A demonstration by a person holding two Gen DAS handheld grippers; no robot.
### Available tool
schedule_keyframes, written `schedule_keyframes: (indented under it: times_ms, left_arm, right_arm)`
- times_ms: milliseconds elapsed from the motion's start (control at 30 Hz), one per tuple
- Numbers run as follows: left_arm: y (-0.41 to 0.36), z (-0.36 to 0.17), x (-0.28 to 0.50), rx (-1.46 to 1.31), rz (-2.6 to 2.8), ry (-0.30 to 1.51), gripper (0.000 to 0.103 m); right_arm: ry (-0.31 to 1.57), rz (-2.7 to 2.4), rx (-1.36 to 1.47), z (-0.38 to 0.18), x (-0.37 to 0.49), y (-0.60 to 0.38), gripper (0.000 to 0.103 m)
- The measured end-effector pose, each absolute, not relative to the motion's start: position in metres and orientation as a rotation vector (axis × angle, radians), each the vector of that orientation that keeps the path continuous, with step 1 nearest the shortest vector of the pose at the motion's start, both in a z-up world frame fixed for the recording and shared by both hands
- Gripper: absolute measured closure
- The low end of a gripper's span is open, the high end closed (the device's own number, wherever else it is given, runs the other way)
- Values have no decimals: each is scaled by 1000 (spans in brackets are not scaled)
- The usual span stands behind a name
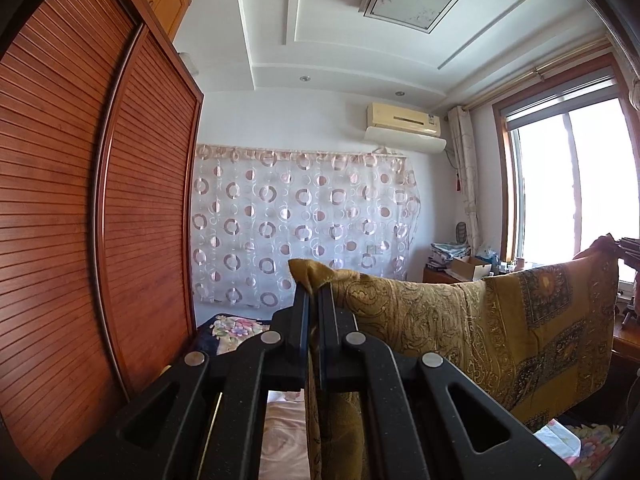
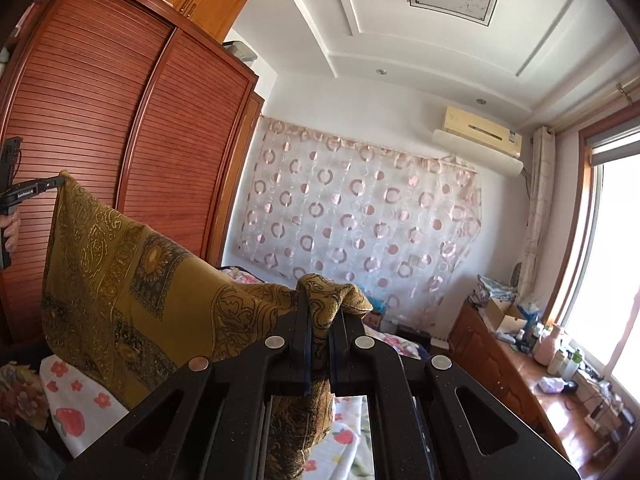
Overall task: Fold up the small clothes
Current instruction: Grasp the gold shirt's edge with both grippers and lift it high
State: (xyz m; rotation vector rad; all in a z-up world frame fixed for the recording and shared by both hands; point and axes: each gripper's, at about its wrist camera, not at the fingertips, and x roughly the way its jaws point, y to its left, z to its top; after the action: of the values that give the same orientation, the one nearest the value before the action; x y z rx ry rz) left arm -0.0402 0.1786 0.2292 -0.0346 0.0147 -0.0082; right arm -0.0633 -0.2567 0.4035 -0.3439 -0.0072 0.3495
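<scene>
Hanging in the air between the two claws, the mustard patterned cloth [image 1: 520, 320] was stretched above the bed [image 2: 80, 400]. The left claw [image 1: 314, 296] was clenched on one top corner, fabric bunched over its tips. The right claw [image 2: 320, 312] gripped the opposite corner likewise. Behind stood the wooden wardrobe [image 1: 80, 200], with a circle-patterned curtain [image 2: 360, 220] on the far wall.

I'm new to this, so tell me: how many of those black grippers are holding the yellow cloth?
2. The left gripper pinches one top corner of the cloth; the right gripper pinches the other. The cloth hangs stretched between them.
</scene>
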Motion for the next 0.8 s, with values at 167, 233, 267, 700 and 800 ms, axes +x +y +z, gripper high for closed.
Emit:
schedule_keyframes:
  times_ms: [167,233,267,700,800]
  left_arm:
    - [181,244,-57,-24,-1,-20,98]
    - [182,246,-56,-22,7,-20,98]
    - [183,246,-52,-23,14,-13,98]
    - [204,112,162,-31,79,345,98]
    - [208,64,215,-42,95,491,88]
  right_arm:
    - [-45,355,-346,414,-83,-269,98]
    - [-60,352,-347,419,-90,-273,98]
    - [-61,357,-342,419,-89,-277,98]
    - [256,307,-302,315,107,-260,98]
    - [382,279,-255,266,178,-252,90]
